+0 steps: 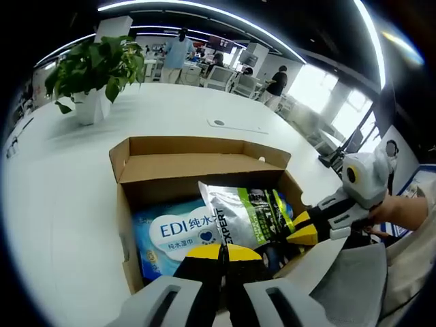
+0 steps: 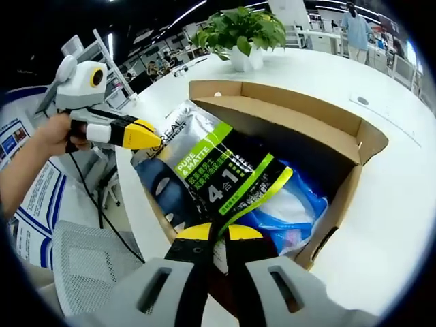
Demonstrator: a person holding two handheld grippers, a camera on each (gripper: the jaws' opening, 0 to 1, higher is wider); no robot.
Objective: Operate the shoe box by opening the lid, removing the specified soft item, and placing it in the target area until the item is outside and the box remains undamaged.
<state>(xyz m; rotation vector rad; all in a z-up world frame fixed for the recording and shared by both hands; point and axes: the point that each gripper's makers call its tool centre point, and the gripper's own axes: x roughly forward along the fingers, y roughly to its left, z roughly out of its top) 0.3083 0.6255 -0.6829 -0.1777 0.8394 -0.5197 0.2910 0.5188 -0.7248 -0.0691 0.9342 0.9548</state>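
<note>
Nearest you, your right gripper (image 2: 218, 235) pinches the near edge of the silver-and-green pouch (image 2: 221, 170), which lies tilted across the open shoe box (image 2: 340, 126), over a blue wipes pack (image 2: 296, 204). At the far left your left gripper (image 2: 139, 134), tips pressed together, hovers just beside the pouch. Box sits on the white table (image 2: 402, 197); potted plant (image 2: 242, 27) far behind.

Long ceiling light strips (image 1: 204, 8) are glowing overhead, and daylight is pouring through bright windows (image 1: 320, 88), washing them out. The glossy white table (image 1: 61, 177) is reflecting the brightness evenly. The open brown cardboard box (image 2: 293, 112) is shading its own interior. Fisheye curvature is bending straight edges; near jaws are blurring slightly.
</note>
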